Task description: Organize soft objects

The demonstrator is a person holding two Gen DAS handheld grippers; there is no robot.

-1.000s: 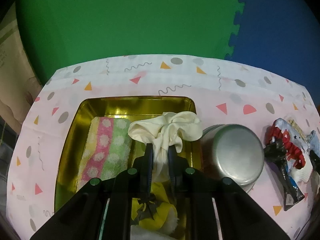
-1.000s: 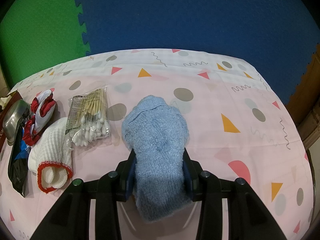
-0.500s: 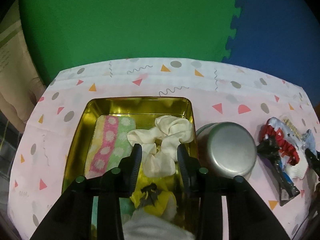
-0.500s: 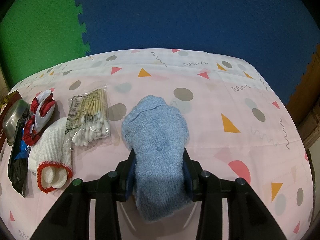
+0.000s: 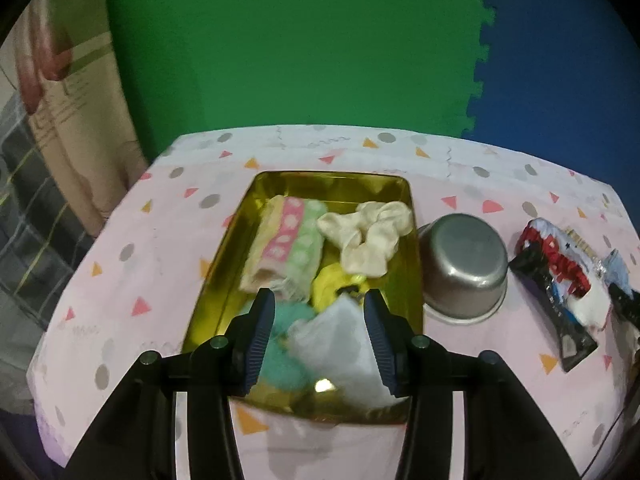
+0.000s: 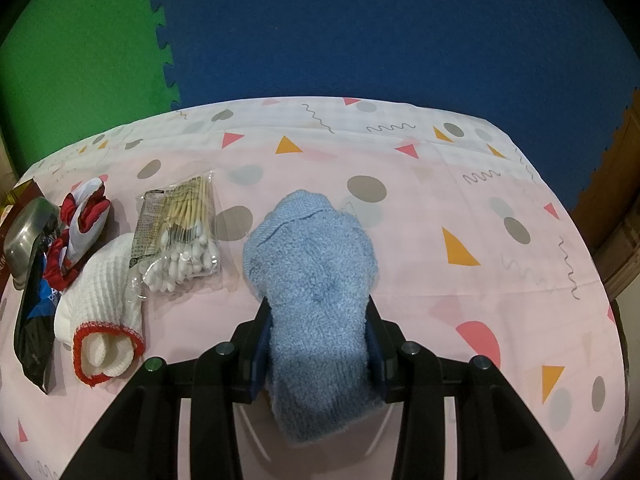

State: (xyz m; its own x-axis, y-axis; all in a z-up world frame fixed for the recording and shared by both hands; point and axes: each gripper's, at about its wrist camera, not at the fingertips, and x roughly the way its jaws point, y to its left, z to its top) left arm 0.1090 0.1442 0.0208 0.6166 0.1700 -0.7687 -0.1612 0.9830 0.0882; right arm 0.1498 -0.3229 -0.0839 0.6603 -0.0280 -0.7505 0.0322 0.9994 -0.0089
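Observation:
In the left wrist view a gold tray (image 5: 236,232) holds a cream scrunchie (image 5: 368,236), a striped dotted towel (image 5: 284,248), a yellow soft item (image 5: 332,288), a teal fluffy item (image 5: 284,352) and a white cloth (image 5: 340,344). My left gripper (image 5: 318,308) is open and empty above the tray's near end. In the right wrist view my right gripper (image 6: 316,312) is shut on a blue fluffy sock (image 6: 316,264) lying on the table. A white glove with a red cuff (image 6: 104,300) lies to its left.
An upturned steel bowl (image 5: 464,268) stands right of the tray. A black packet (image 5: 556,312) and a red-and-white scrunchie (image 5: 560,256) lie further right. A bag of cotton swabs (image 6: 180,232) lies between glove and sock. The tablecloth (image 6: 440,184) is pink with patterns.
My left gripper has opened, let go of the cream scrunchie into the tray, and pulled back and up. The right gripper and the blue sock have not moved.

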